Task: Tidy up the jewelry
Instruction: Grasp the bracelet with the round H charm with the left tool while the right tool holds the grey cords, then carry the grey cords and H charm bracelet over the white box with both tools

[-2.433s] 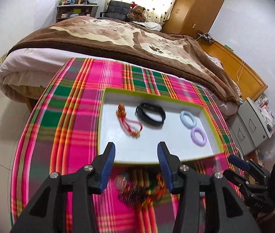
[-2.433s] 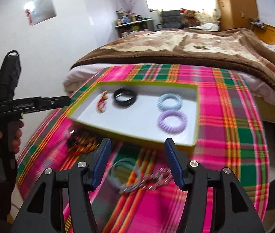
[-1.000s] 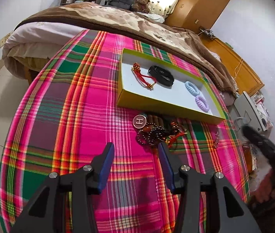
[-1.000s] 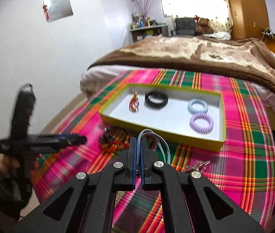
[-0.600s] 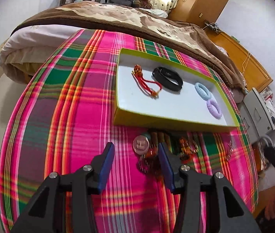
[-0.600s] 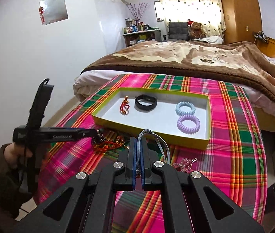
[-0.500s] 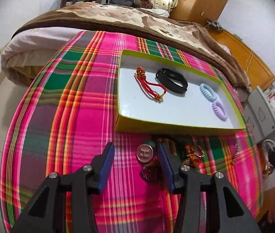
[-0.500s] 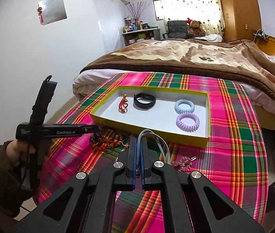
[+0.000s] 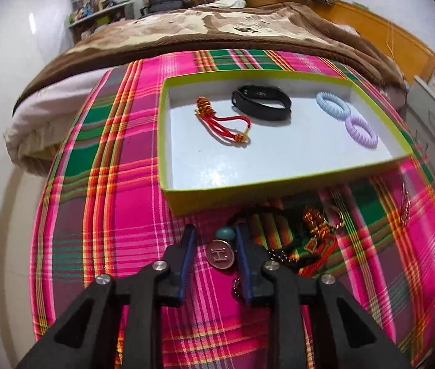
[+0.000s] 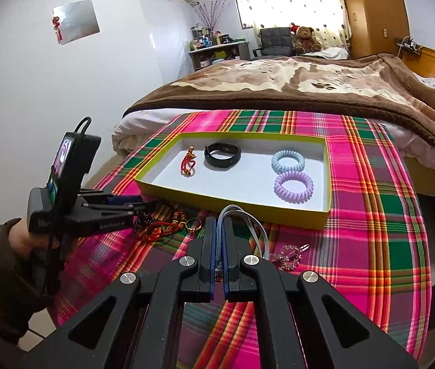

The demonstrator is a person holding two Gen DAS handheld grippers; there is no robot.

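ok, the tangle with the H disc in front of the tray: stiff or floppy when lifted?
Likely floppy: the tangle is loose cords and beads. The disc, between the closing left claw jaws, probably dangles. Cords look knotted together, so neighbours may drag along.

A big letter H stood on the round metal charm [image 9: 220, 254]. Other writing was too small to read.

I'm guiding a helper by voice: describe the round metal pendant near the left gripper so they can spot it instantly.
Find the green-rimmed tray on the plaid cloth; a tangle of jewelry lies in front of its near wall. At the tangle's left end, between the closing jaws of the left gripper, lies the round pendant. Unlike the beads and red cords beside it, it is a flat coppery disc marked with an H, just below a teal bead.
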